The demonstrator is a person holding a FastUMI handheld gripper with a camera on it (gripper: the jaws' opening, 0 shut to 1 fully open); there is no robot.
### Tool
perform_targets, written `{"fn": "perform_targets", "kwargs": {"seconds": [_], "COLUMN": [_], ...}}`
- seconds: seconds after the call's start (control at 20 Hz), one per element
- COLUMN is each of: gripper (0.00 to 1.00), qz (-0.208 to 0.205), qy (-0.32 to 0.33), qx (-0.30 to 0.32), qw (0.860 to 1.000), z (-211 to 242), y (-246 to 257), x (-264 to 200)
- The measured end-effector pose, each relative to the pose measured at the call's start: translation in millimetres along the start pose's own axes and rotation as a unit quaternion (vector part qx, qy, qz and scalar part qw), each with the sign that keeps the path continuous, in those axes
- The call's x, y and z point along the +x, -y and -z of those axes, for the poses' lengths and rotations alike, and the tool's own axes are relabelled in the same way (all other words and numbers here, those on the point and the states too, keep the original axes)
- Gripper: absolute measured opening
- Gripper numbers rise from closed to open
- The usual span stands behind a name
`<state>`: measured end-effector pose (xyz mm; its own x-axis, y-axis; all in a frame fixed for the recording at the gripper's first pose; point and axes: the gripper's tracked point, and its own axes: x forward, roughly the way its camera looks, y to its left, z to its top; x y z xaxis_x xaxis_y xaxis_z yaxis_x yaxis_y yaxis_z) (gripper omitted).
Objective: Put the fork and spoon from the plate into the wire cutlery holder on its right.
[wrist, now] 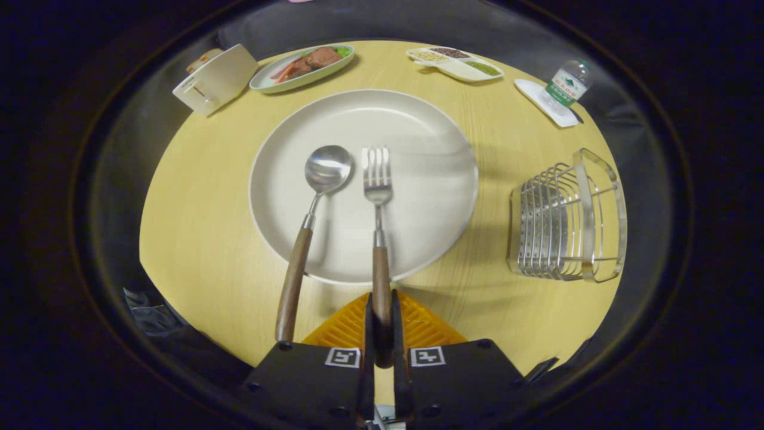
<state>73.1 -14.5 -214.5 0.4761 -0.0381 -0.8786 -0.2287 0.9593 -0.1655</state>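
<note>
Pinching the fork's (378, 221) wooden handle between both closed fingers of the gripper (382, 322), I am seeing its tines lying on the plate (430, 125) beside the spoon (310, 215), the wire cutlery holder (564, 218) standing right of them.

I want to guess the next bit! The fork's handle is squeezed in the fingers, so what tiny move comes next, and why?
Probably a small lift straight up. The hand-held gripper looks shut on the fork by its wooden handle, while the tines lie on the plate beside the spoon. Raising it first should clear the plate's rim before swinging right to the holder.
</note>
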Motion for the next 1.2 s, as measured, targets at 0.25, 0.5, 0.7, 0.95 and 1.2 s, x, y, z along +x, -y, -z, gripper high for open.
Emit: {"fn": "perform_targets", "kwargs": {"seconds": [0.25,0.5,0.7,0.95,1.2], "gripper": [0.10,0.04,0.04,0.04,0.04], "qz": [0.012,0.000,-0.011,0.011,0.067], "qy": [-0.010,0.014,0.025,0.046,-0.001], "qx": [0.002,0.034,0.047,0.069,0.045], "qw": [1.000,0.999,0.999,0.997,0.997], "z": [7.7,4.2,4.3,-3.7,18.2], "y": [11.0,15.3,22.9,69.2,128.3], "x": [-13.3,-41.7,-74.5,-127.2,-153.2]}}
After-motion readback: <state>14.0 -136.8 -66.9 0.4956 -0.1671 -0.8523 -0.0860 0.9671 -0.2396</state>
